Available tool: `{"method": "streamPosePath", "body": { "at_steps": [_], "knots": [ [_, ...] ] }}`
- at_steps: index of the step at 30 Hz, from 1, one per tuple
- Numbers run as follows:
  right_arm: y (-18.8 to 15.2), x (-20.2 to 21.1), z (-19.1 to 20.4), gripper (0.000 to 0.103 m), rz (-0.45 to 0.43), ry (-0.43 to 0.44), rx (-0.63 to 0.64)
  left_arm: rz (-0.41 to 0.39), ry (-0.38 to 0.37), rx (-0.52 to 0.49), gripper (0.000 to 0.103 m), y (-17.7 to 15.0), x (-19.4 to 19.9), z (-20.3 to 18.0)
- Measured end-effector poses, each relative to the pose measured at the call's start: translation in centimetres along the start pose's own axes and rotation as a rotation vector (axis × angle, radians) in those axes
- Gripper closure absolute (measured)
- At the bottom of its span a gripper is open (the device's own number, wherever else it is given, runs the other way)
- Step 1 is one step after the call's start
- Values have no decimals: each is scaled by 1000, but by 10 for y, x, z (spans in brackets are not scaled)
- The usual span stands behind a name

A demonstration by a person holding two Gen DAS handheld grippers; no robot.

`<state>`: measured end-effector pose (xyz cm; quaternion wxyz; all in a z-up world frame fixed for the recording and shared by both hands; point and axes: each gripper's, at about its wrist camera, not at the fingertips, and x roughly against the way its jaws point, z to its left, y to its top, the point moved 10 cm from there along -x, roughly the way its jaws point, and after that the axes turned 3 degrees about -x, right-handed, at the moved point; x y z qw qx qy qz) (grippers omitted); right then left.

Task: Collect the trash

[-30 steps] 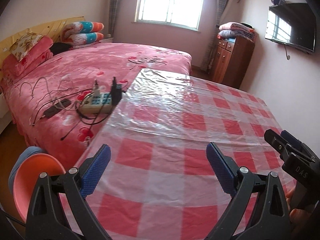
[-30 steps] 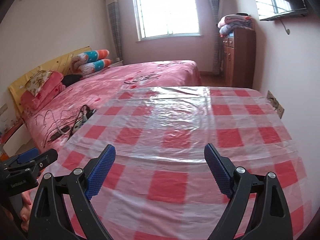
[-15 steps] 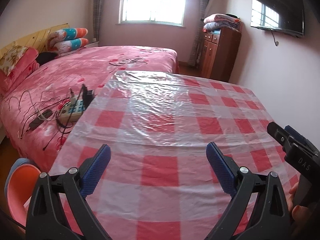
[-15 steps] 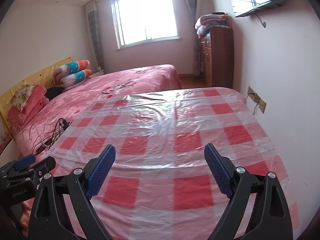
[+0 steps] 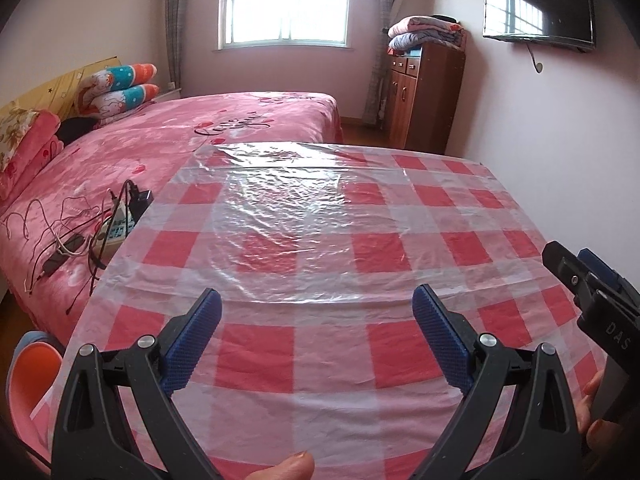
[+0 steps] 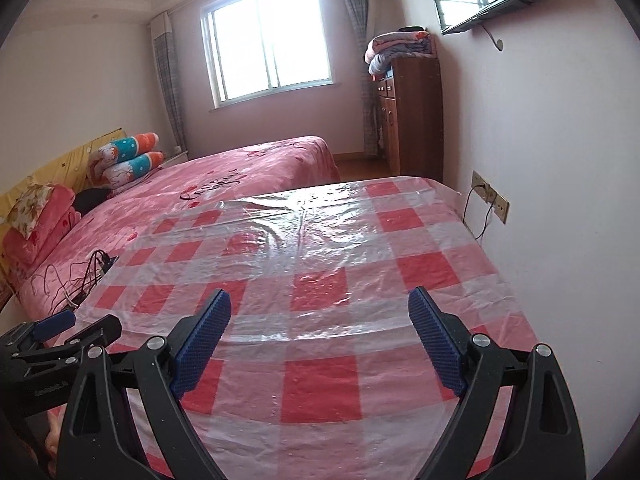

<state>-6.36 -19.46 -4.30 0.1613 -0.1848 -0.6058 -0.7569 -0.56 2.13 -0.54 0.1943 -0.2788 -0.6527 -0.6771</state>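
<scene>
Left gripper (image 5: 316, 334) held wide apart over the near edge of the checked table (image 5: 320, 248), right gripper (image 6: 318, 340) likewise spread wide beside it, power strip (image 5: 118, 232) on the bed (image 5: 160, 136), trash not discernible.

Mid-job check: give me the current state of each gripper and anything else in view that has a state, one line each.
left gripper: open, empty, above the table.
right gripper: open, empty, above the table.
plastic table cover: spread flat, wrinkled, no trash visible on it.
power strip: on the bed, cables plugged in.
TV: wall-mounted, screen off.
wall socket: a cord plugged in.
cabinet: doors shut, folded blankets on top.
</scene>
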Motion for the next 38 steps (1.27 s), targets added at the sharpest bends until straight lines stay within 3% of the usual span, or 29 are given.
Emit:
{"method": "streamPosePath", "body": {
  "at_steps": [18, 26, 38],
  "knots": [
    [-3, 1, -22, 14, 18, 5, -32, 30, 21, -34, 7, -3, -15, -27],
    [-7, -7, -31, 14, 50, -9, -54, 83, 10, -43, 7, -14, -34, -37],
    [-37, -46, -40, 9, 264, -106, -14, 238, 6, 12, 7, -32, -74, -37]
  ]
}}
